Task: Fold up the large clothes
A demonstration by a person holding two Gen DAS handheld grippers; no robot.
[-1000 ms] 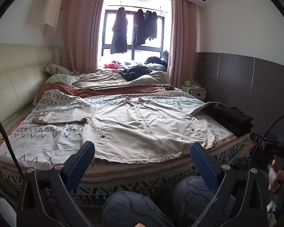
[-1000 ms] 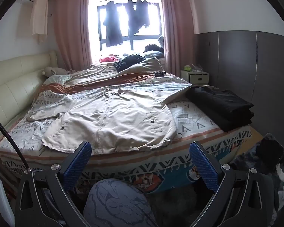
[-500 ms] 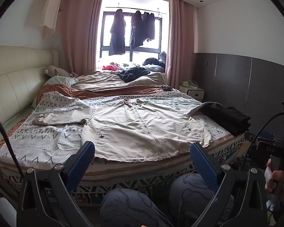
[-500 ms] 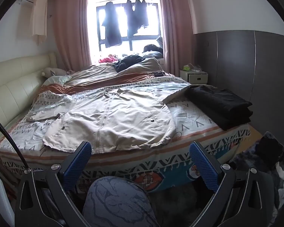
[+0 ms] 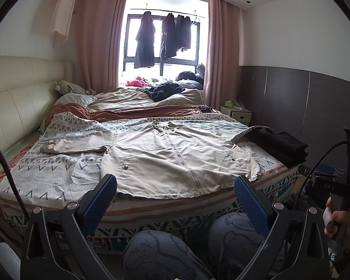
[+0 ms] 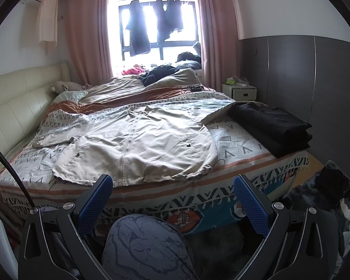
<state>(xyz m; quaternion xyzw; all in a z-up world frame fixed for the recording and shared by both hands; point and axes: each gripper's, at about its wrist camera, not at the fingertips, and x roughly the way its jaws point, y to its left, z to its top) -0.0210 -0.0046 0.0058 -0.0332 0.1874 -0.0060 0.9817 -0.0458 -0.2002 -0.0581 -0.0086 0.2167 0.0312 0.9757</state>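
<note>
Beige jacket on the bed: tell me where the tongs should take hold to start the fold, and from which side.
Grip the beige jacket at its two hem corners, nearest the bed's foot edge. It lies flat, front up, sleeves spread, hem toward you. Bring the open left tongs to the left corner and the open right tongs to the drawstring corner, coming in low from the foot side.

Beige jacket [image 6: 137, 147] lies flat on bed [image 6: 221, 186], gripper [image 6: 175, 193] fingers apart.

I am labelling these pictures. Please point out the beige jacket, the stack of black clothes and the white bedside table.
beige jacket [image 5: 175, 161], left wrist view, on its front by the zipper.
stack of black clothes [image 6: 275, 128], right wrist view, on its top.
white bedside table [image 6: 241, 92], right wrist view, on its front.
</note>
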